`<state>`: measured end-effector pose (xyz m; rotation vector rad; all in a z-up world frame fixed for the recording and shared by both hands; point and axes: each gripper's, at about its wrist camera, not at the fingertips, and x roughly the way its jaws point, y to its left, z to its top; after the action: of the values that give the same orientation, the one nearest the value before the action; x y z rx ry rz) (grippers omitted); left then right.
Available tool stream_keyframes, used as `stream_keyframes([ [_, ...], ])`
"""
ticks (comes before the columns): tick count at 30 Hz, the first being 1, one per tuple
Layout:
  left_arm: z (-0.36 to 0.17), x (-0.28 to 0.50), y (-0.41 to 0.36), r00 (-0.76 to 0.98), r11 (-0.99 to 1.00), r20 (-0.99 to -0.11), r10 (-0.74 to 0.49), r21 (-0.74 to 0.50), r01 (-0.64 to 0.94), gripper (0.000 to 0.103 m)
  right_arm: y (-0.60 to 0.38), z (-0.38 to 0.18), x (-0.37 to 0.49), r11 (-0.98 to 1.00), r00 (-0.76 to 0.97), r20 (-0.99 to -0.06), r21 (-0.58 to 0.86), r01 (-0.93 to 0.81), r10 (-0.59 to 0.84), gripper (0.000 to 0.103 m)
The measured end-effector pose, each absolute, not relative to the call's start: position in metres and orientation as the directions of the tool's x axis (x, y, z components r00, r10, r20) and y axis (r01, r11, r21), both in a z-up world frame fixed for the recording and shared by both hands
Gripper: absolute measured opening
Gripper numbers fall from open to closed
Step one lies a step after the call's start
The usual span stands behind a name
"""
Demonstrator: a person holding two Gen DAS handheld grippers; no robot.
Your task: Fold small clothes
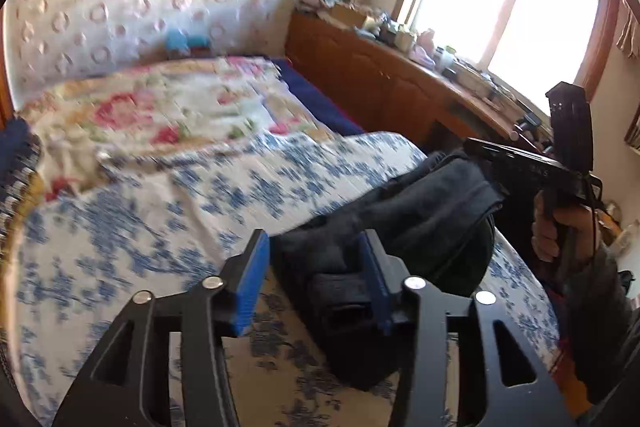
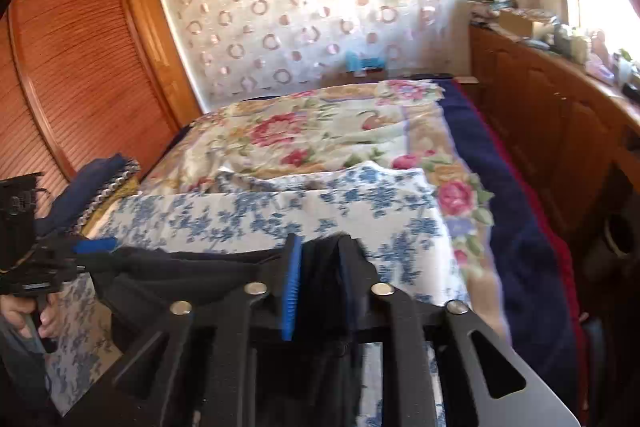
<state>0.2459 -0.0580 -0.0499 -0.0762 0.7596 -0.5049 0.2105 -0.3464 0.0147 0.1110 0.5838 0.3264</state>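
Faintly, pale unreadable lettering on right gripper [image 1: 486, 157] body, dark garment [image 1: 420, 211]

A dark garment [image 2: 176, 279] is draped between the right gripper [image 2: 320, 283] and the left gripper [image 2: 94, 247] over a blue-flowered bedspread [image 2: 240, 211].

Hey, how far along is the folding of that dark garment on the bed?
Partly done: the dark garment lies bunched in layers on the blue-flowered sheet, not yet a neat fold. In hand: left gripper open around one end; cloth between the right gripper pads, grip unclear. Left: flatten and finish folding.
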Motion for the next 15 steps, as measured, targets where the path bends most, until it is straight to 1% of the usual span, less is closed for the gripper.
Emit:
stream_keyframes([
  [2, -0.047, 0.242, -0.054, 0.613, 0.878, -0.639, -0.464, -0.239, 0.414, 0.074, -0.342, 0.019, 0.199, 0.954, 0.805, -0.513, 0.149, -0.259, 0.299, 0.043],
  [3, -0.047, 0.239, -0.053, 0.616, 0.878, -0.638, -0.462, -0.232, 0.418, 0.075, -0.341, 0.022, 0.192, 0.958, 0.813, -0.507, 0.129, -0.257, 0.287, 0.048],
  [4, -0.047, 0.236, -0.053, 0.615, 0.878, -0.640, -0.460, -0.225, 0.423, 0.076, -0.340, 0.024, 0.185, 0.960, 0.818, -0.503, 0.112, -0.258, 0.279, 0.055],
  [6, -0.050, 0.230, -0.053, 0.607, 0.873, -0.645, -0.465, -0.220, 0.435, 0.076, -0.339, 0.026, 0.171, 0.960, 0.823, -0.498, 0.083, -0.268, 0.273, 0.058],
  [8, -0.054, 0.224, -0.055, 0.595, 0.866, -0.649, -0.473, -0.220, 0.449, 0.076, -0.336, 0.023, 0.158, 0.953, 0.815, -0.503, 0.063, -0.298, 0.288, 0.064],
  [11, -0.063, 0.223, -0.064, 0.569, 0.857, -0.671, -0.476, -0.209, 0.470, 0.076, -0.327, 0.016, 0.141, 0.940, 0.789, -0.532, 0.037, -0.339, 0.306, 0.065],
  [15, -0.074, 0.233, -0.081, 0.548, 0.863, -0.708, -0.445, -0.175, 0.474, 0.076, -0.309, -0.001, 0.133, 0.920, 0.744, -0.587, 0.006, -0.391, 0.320, 0.066],
])
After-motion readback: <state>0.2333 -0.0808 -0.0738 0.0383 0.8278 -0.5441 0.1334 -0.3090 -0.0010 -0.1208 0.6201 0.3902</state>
